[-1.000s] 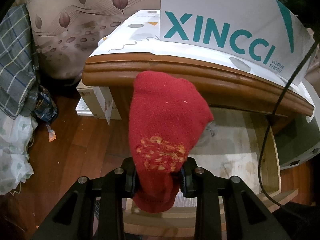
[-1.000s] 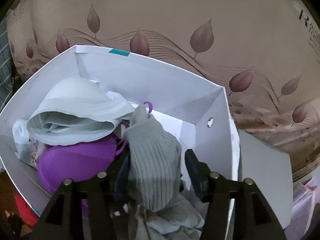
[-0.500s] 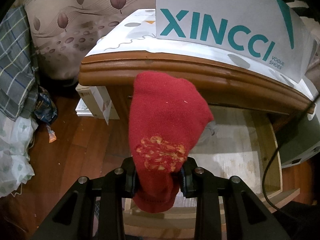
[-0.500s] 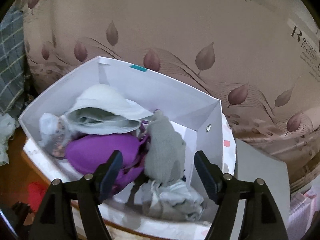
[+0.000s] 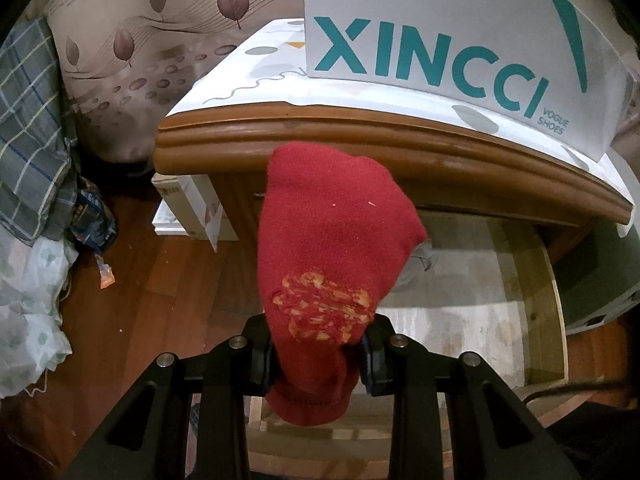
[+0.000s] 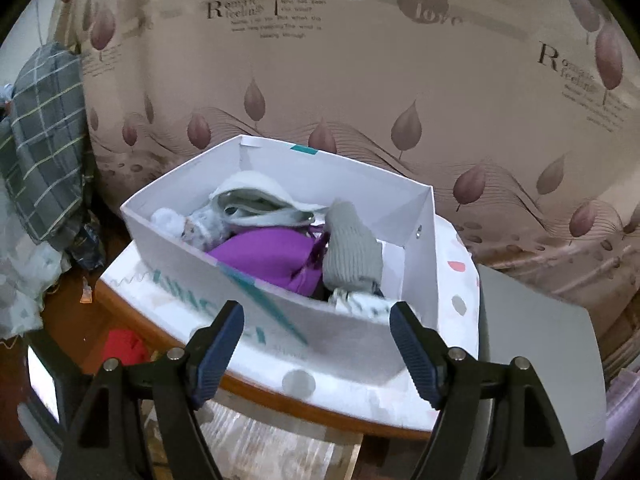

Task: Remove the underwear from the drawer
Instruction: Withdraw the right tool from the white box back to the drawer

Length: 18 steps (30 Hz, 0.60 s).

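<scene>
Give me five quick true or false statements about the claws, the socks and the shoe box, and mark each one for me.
1. The left claw grips a red sock. True.
2. The right claw holds the grey sock. False: it is open and holds nothing; the sock lies in the box.
3. The white shoe box sits on the wooden nightstand. True.
4. The box is empty. False: it holds a purple garment and pale clothing.
5. The drawer below the nightstand top is shut. False: it is pulled open.
</scene>
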{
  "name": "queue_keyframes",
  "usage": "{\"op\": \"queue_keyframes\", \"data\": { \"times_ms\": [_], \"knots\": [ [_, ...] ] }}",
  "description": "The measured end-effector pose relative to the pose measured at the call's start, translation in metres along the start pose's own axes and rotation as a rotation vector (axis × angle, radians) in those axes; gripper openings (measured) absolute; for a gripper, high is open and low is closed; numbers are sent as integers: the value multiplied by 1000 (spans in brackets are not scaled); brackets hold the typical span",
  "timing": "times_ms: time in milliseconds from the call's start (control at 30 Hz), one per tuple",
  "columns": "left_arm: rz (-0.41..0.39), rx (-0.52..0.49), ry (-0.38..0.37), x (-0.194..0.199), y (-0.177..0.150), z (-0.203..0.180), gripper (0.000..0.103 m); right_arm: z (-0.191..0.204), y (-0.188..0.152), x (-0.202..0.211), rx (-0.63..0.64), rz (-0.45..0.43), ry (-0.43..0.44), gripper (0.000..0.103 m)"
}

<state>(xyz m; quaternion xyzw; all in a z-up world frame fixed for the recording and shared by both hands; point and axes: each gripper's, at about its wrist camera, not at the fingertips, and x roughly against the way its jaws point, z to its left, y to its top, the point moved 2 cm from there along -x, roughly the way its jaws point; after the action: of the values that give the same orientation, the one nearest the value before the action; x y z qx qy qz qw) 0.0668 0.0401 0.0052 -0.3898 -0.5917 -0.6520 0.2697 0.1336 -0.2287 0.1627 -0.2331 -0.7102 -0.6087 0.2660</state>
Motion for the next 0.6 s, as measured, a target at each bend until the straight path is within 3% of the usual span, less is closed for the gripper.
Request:
{"op": "queue_keyframes", "data": {
  "times_ms": [167,433,600],
  "knots": [
    [-2,1,3,0,1,-1,28,3,-38,8,-18,7,30,79],
    [-6,-6,11,0,0,-3,28,2,-129,-40,-106,182,69,79],
    [-6,-11,22,-1,0,-4,28,-1,-173,-68,-151,246,-5,79]
  ]
}}
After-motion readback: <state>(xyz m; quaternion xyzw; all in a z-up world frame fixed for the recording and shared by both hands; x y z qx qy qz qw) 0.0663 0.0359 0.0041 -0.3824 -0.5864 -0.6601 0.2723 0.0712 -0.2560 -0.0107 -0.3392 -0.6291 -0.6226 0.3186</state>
